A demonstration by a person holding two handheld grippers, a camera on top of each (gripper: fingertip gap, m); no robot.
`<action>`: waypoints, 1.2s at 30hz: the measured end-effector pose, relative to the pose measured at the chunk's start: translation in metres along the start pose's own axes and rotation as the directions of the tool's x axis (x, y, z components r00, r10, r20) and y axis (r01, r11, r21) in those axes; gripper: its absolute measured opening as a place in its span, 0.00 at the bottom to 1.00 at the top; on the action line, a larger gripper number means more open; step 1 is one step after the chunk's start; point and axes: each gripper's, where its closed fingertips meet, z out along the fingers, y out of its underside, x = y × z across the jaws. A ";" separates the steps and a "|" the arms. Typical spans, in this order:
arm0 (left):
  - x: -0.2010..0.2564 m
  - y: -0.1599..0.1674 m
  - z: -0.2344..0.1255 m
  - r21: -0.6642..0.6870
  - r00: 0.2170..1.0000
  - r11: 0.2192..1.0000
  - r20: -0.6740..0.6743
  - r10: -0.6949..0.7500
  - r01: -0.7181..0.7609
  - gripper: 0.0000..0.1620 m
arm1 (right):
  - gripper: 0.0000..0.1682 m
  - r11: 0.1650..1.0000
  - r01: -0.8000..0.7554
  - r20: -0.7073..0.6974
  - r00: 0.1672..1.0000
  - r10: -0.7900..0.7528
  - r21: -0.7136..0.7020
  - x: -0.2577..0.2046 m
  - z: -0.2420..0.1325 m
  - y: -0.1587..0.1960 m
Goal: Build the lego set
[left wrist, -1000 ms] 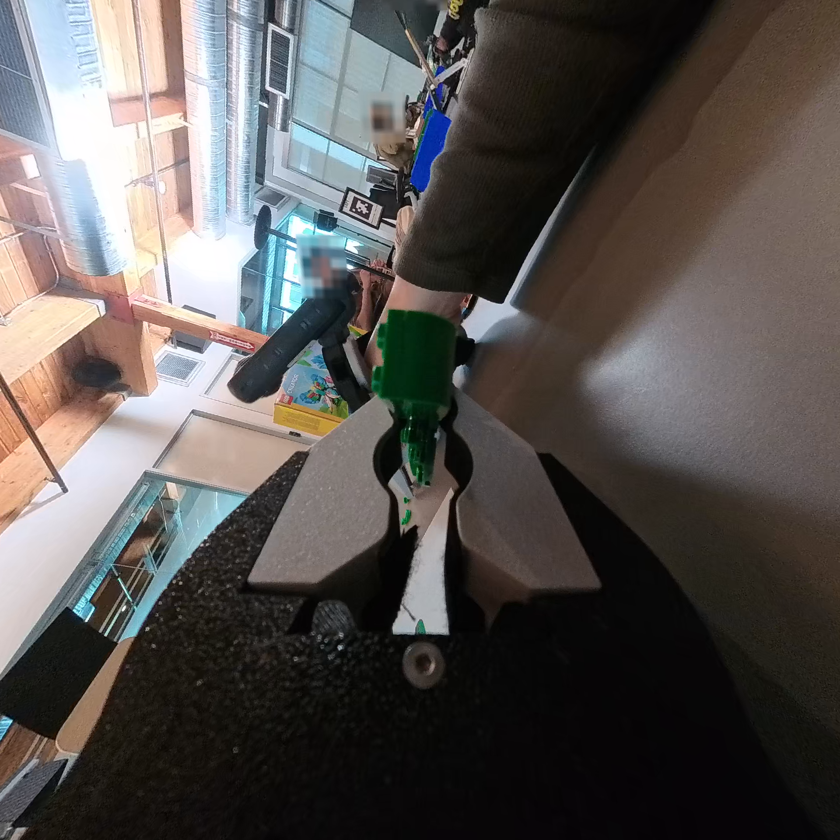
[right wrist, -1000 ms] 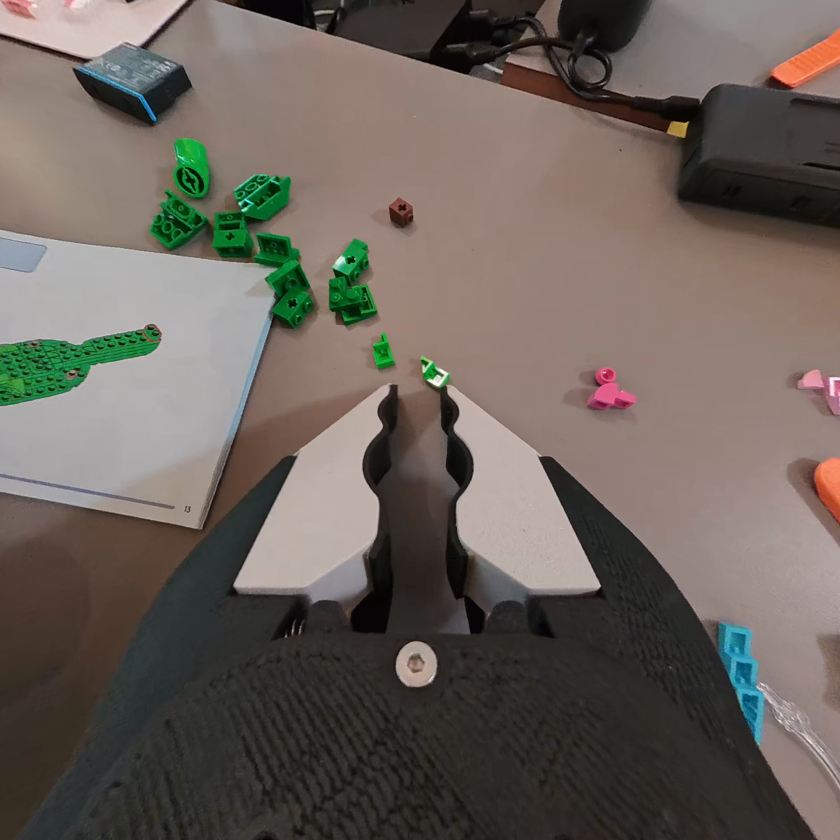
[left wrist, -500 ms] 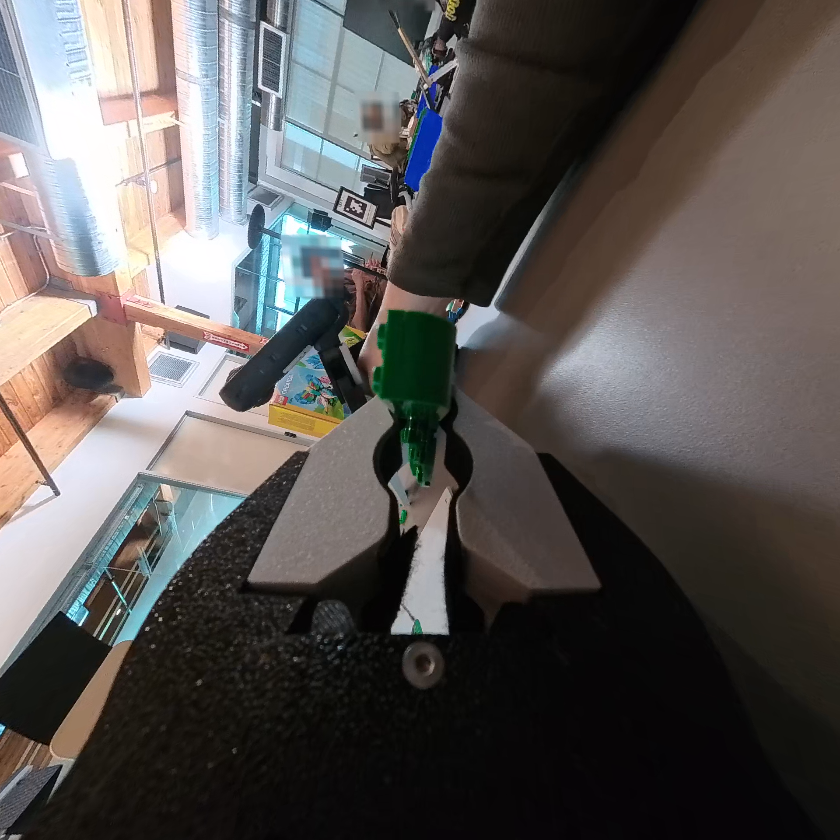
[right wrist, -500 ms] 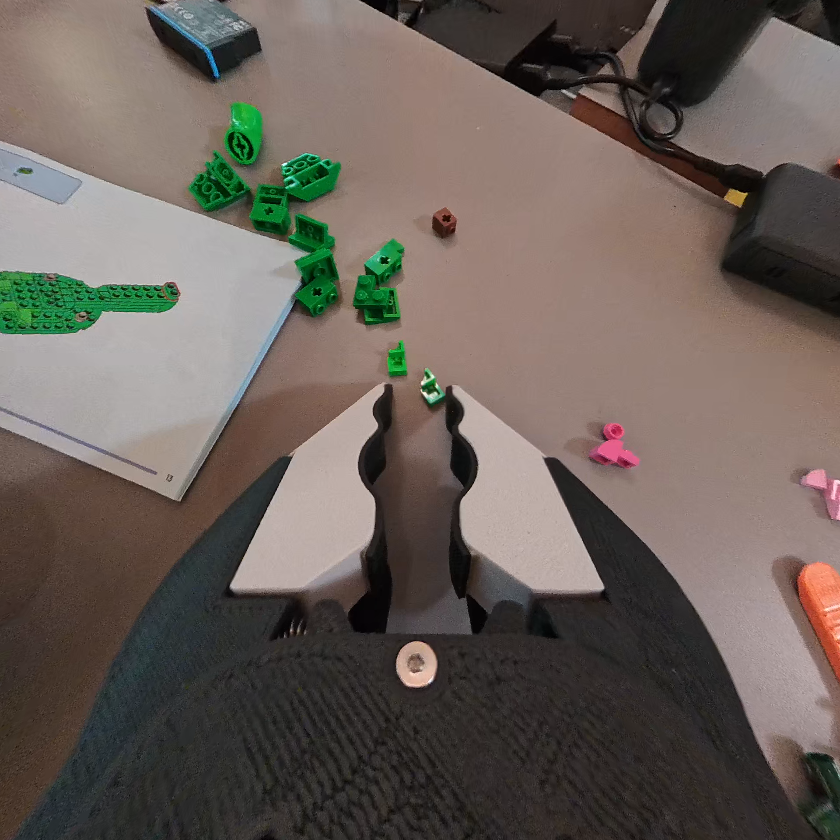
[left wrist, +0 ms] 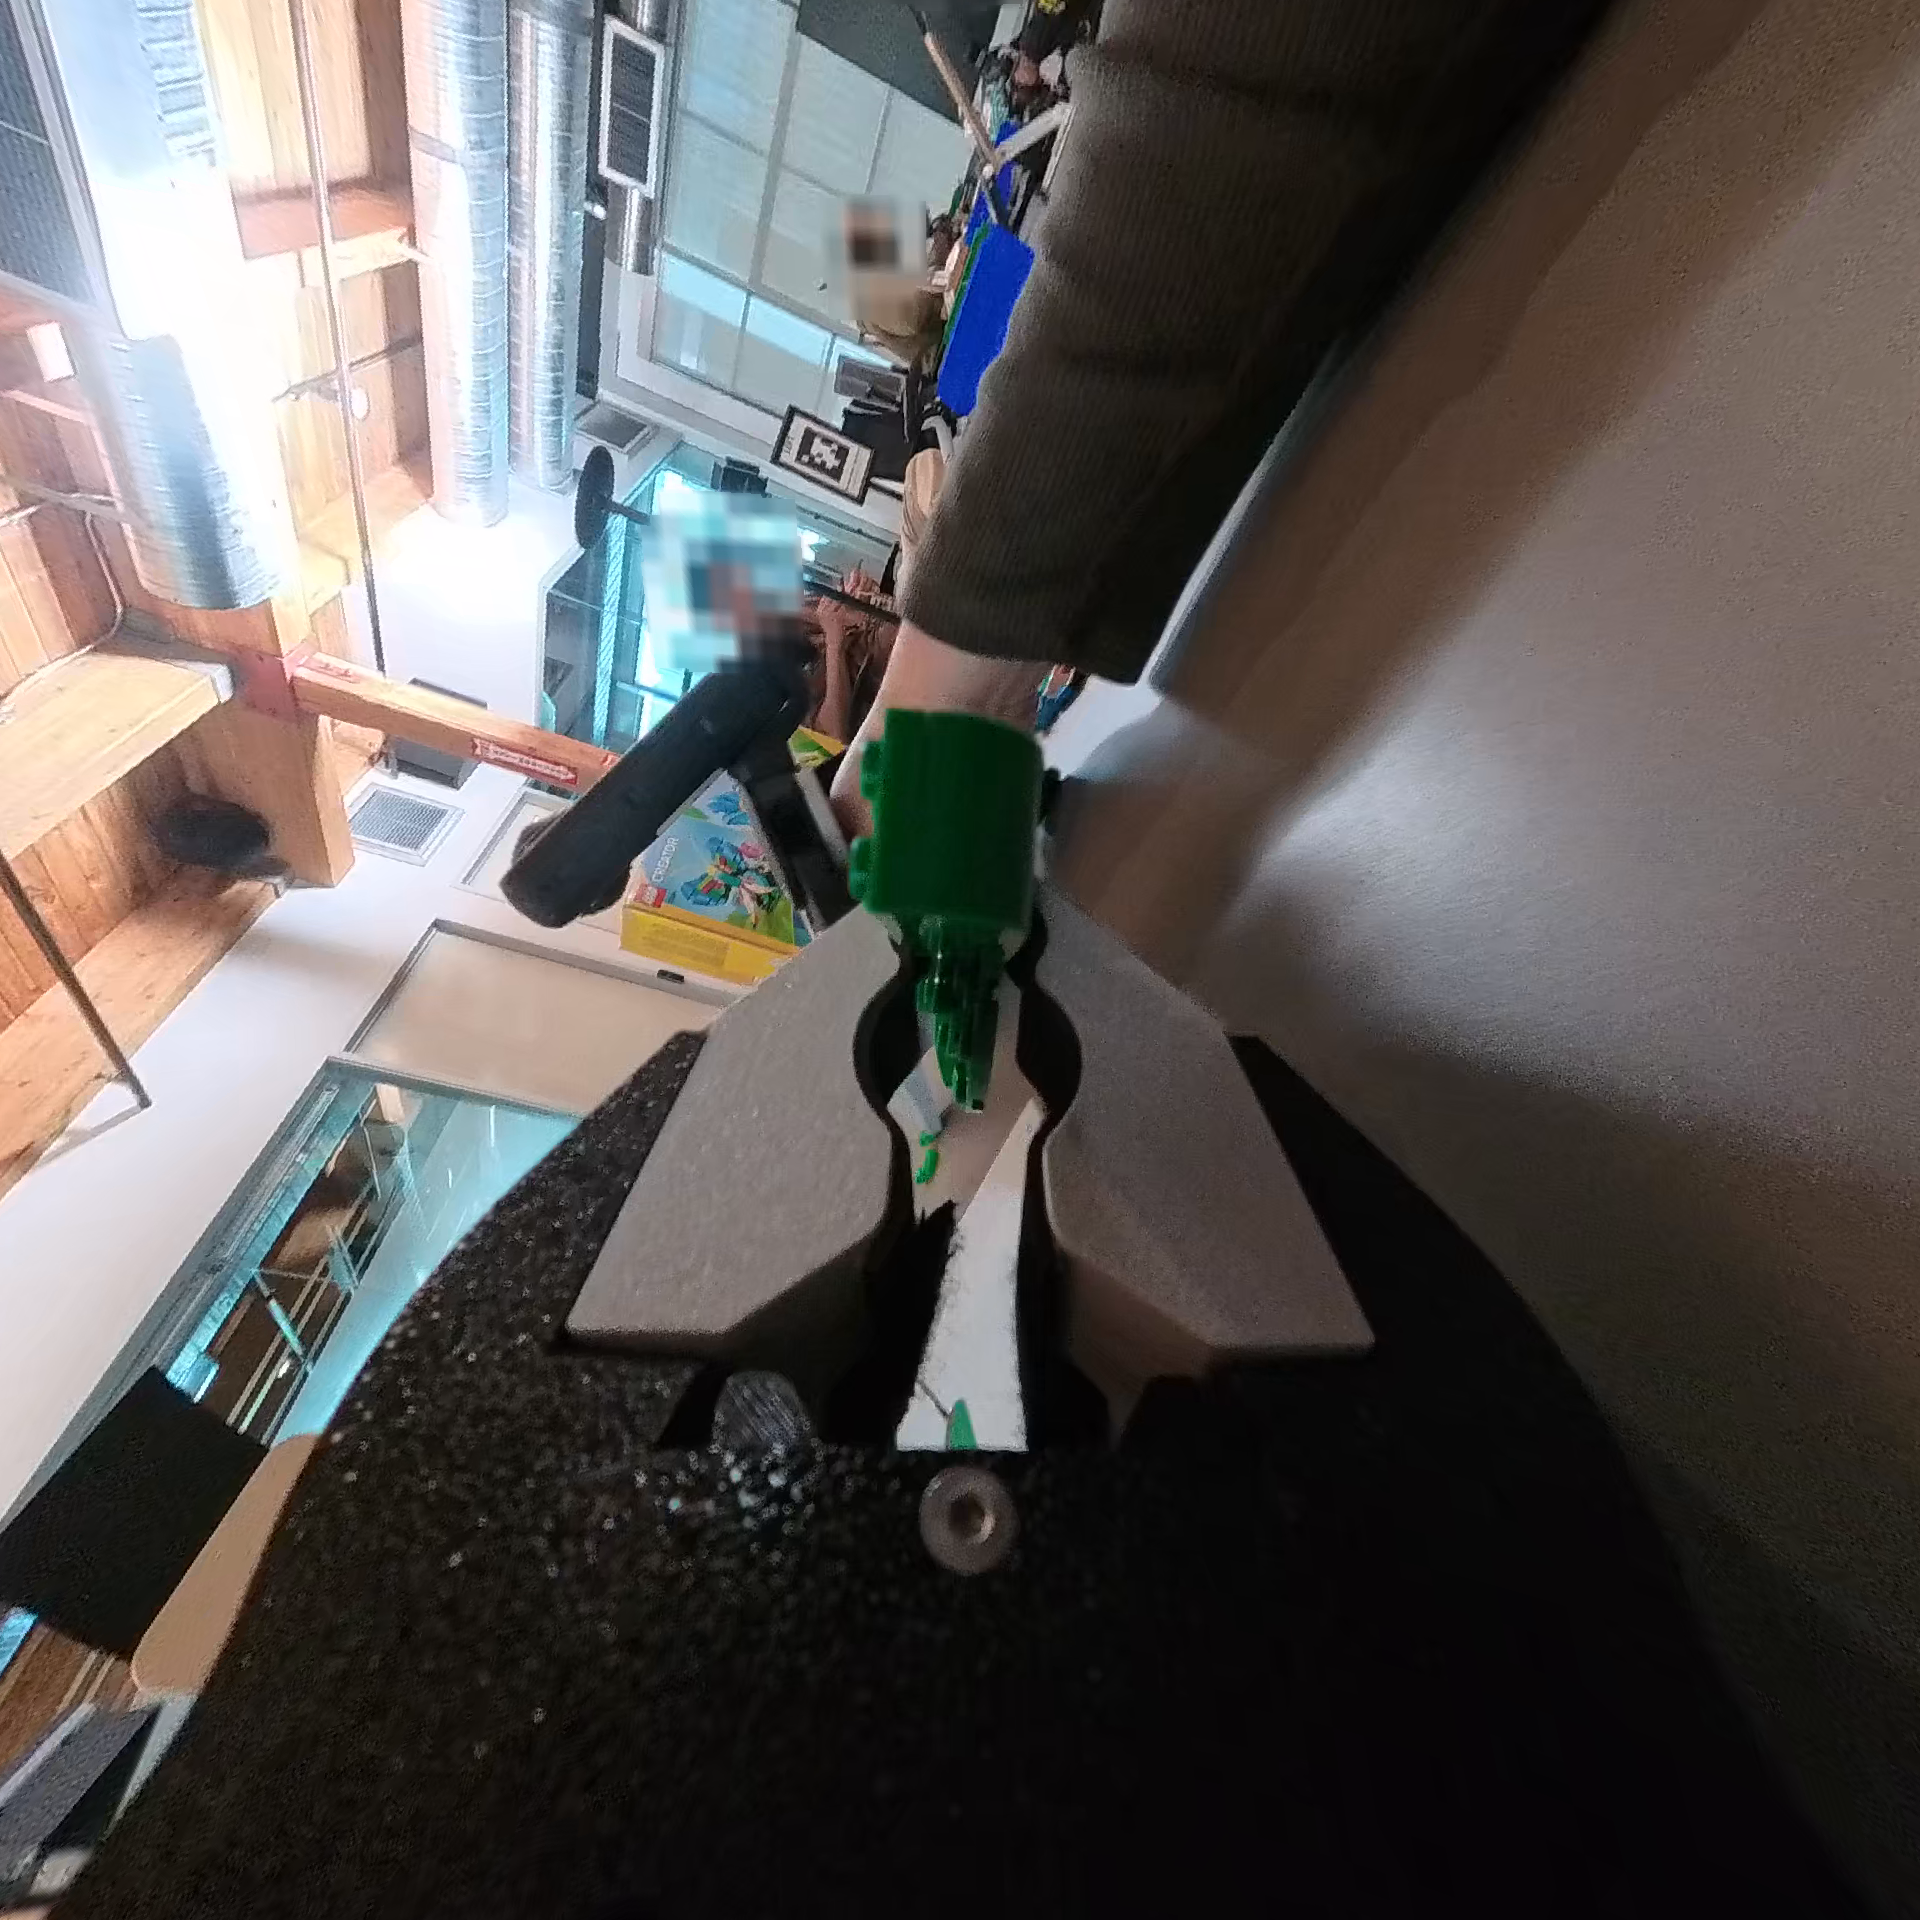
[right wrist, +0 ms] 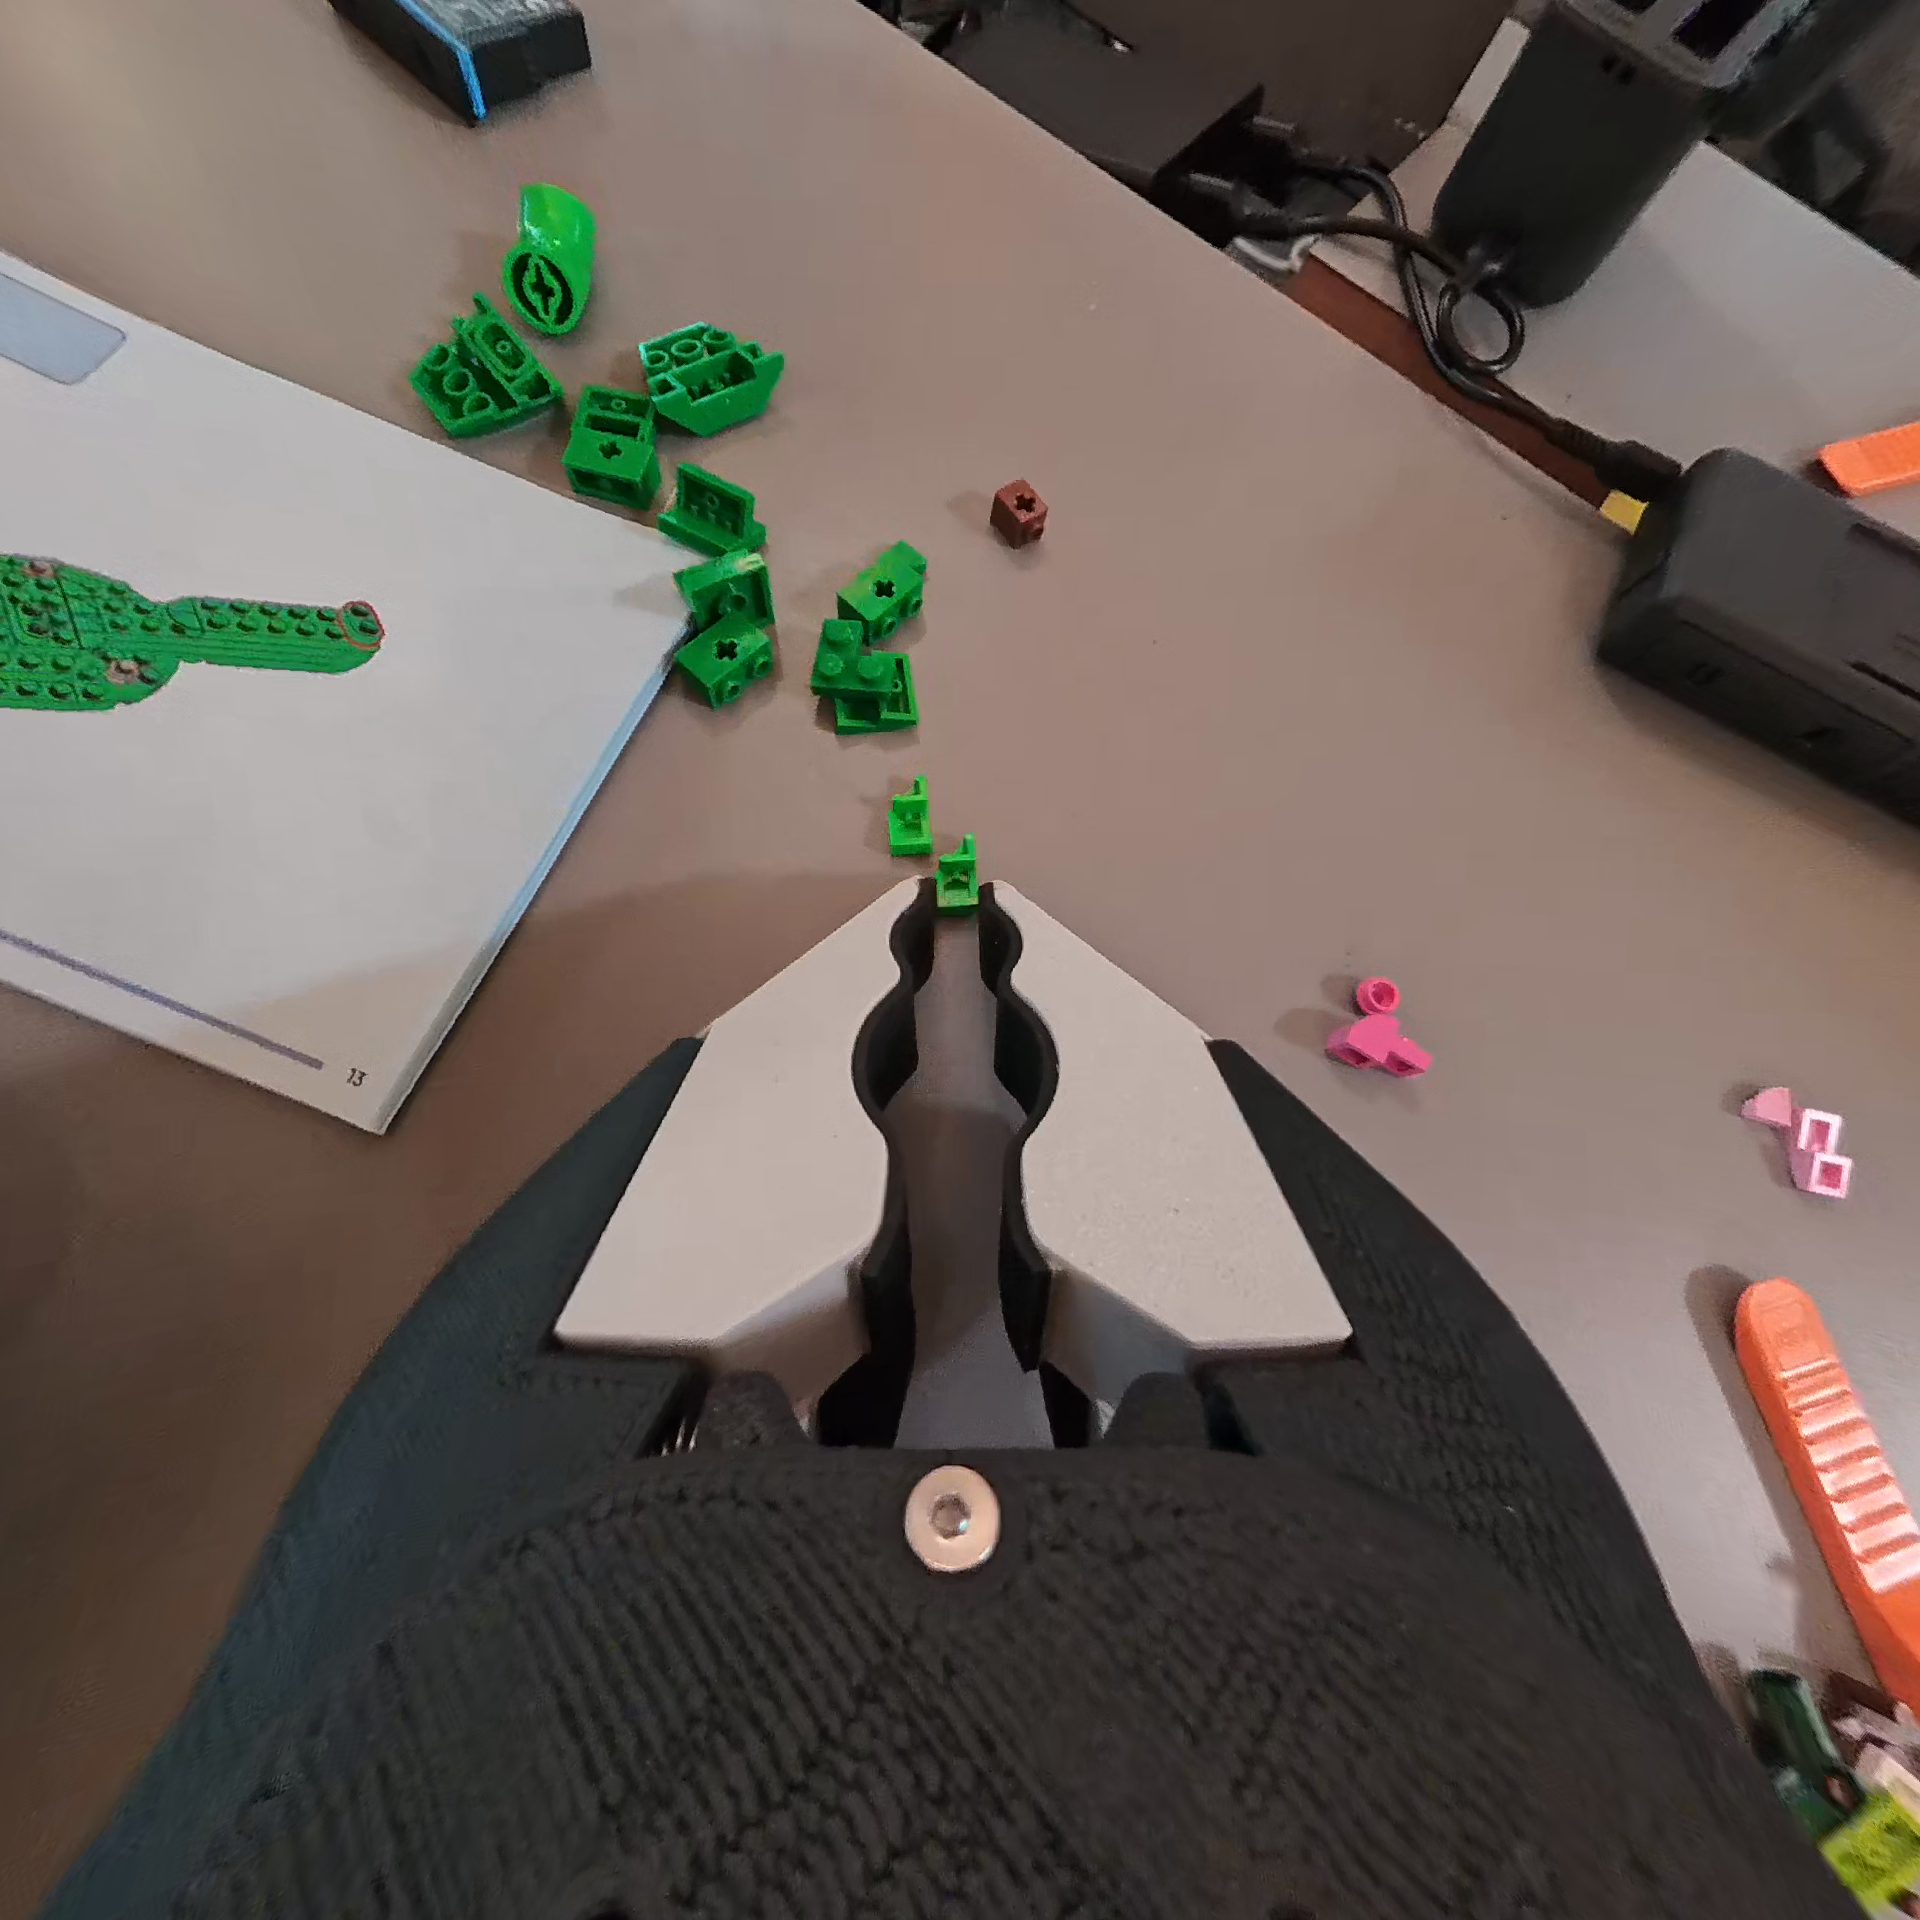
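— Green is nearly all there is on the desk (right wrist: 1195, 727): loose bricks (right wrist: 717, 520) scattered beside the booklet (right wrist: 312, 831), and two tiny clips nearest the right gripper (right wrist: 954, 896). Which one is it after?

— The near clip (right wrist: 956, 883), judging by the aim. It stands at the very mouth of the fingers (right wrist: 1091, 997), which sit at a narrow gap with nothing between them yet. The second clip (right wrist: 910, 821) stands just beyond, a little to the left.

— So what makes the pick go well?

— Probably centring first. The clip sits closer to the right finger (a lopsided squeeze could flick so small a part away), so the gripper should shift slightly right, advance until the tips straddle the clip, then pinch its flat sides gently, well clear of its neighbour.

— And the left gripper (left wrist: 951, 935)?

— Turned on its side above the desk, its fingers gripping the build (left wrist: 951, 821), a dark green studded assembly, by its narrow end. The person's right arm shows behind it. It should keep that grip steady, studs presented, ready to receive the clip.
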 end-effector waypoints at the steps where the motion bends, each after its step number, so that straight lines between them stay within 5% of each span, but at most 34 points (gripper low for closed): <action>1: -0.003 0.004 0.000 -0.022 1.000 1.000 0.014 0.002 -0.002 0.06 | 0.04 1.000 0.028 -0.007 1.000 -0.028 0.008 -0.001 -0.002 0.000; 6: -0.017 0.028 0.001 -0.157 0.996 0.988 0.090 0.014 0.000 0.06 | 0.04 0.977 0.210 0.030 0.977 -0.209 -0.040 -0.012 -0.043 0.005; 9: -0.016 0.029 0.002 -0.170 0.996 0.985 0.086 0.031 -0.016 0.06 | 0.04 0.907 0.369 0.123 0.929 -0.350 -0.204 -0.017 -0.075 0.024; 16: -0.006 0.021 0.005 -0.148 0.997 0.987 0.039 0.073 -0.067 0.06 | 0.04 0.445 0.521 0.443 0.853 -0.276 -0.728 -0.014 -0.140 0.088; 19: -0.004 0.019 0.005 -0.139 0.996 0.987 0.025 0.083 -0.079 0.06 | 0.04 0.244 0.526 0.495 0.850 -0.180 -0.815 -0.012 -0.152 0.102; 22: -0.002 0.018 0.005 -0.132 0.996 0.987 0.016 0.089 -0.086 0.06 | 0.04 0.150 0.524 0.514 0.851 -0.105 -0.838 -0.016 -0.152 0.104; 30: -0.004 0.014 0.005 -0.119 0.994 0.988 0.036 0.103 -0.098 0.06 | 0.04 0.059 0.542 0.541 0.840 -0.043 -0.838 -0.028 -0.136 0.102; 36: -0.003 0.014 0.005 -0.119 0.995 0.988 0.025 0.099 -0.096 0.06 | 0.04 0.111 0.543 0.542 0.839 -0.041 -0.833 -0.035 -0.123 0.094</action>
